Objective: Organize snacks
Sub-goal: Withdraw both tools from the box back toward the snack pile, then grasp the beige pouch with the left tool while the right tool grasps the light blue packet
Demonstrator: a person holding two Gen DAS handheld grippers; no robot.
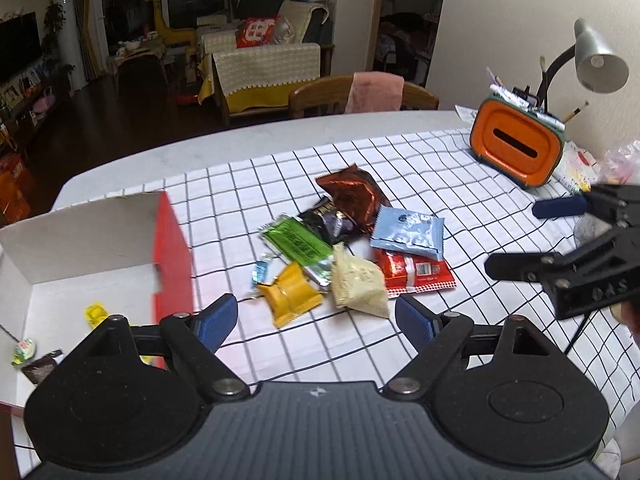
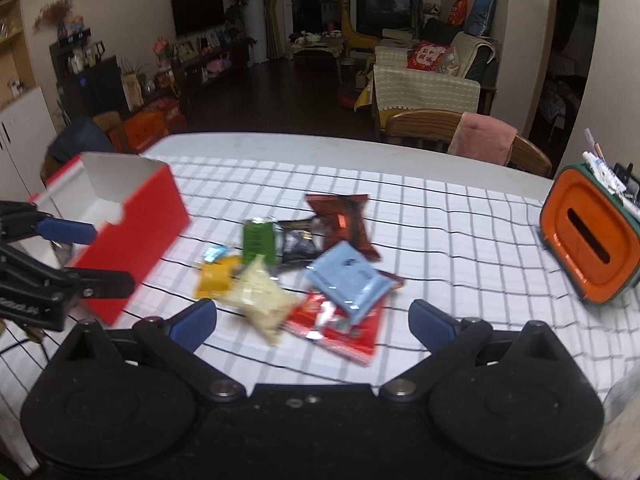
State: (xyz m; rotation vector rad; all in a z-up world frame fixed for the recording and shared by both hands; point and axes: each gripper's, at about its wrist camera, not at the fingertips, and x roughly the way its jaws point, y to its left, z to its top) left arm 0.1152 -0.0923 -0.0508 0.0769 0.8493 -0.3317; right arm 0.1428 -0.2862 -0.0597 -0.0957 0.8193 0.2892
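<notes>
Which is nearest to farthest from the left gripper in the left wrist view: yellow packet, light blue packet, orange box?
From the left gripper, jaws wide with nothing between them:
1. yellow packet, just ahead, toward its left finger.
2. light blue packet, further out, right side of the pile.
3. orange box, far right of the checked cloth, near the lamp.

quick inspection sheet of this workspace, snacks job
surface: table under a checked cloth
job's things: loose snack packets piled mid-cloth; red box open beside them, a few small items inside
clutter: orange holder with pens, lamp, bags at the cloth's edge
grippers: left gripper and right gripper both open, nothing held
cables: thin dark cord on the cloth beside the right gripper
surroundings: chair with a pink towel, dim living room behind
</notes>
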